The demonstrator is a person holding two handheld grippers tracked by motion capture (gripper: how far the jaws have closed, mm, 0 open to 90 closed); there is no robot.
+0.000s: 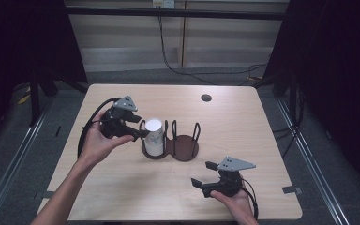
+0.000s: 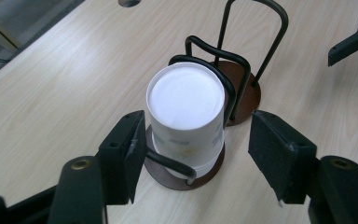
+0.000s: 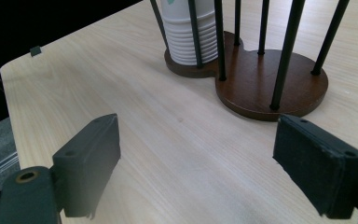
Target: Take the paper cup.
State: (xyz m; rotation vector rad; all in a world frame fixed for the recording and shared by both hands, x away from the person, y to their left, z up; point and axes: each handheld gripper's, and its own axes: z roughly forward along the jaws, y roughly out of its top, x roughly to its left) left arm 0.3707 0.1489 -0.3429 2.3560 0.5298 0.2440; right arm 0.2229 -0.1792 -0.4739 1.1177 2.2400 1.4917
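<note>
A stack of white paper cups (image 1: 153, 136) (image 2: 186, 116) (image 3: 186, 32) stands upside down in the left ring of a brown two-place holder (image 1: 186, 147) (image 2: 246, 95) (image 3: 270, 79) with black wire loops. The holder's right place is bare. My left gripper (image 1: 139, 126) (image 2: 198, 158) is open, with one jaw on each side of the cup stack, near its lower half. A gap shows on the right side. My right gripper (image 1: 203, 174) (image 3: 191, 158) is open over bare table near the front right, aimed at the holder, with nothing between its jaws.
A round cable hole (image 1: 206, 97) (image 2: 129, 2) sits at the far middle of the wooden table (image 1: 122, 187). Cables (image 1: 178, 70) run across the floor behind it. Dark curtains (image 1: 337, 70) flank both sides. A small dark tab (image 3: 36, 50) marks the table's edge.
</note>
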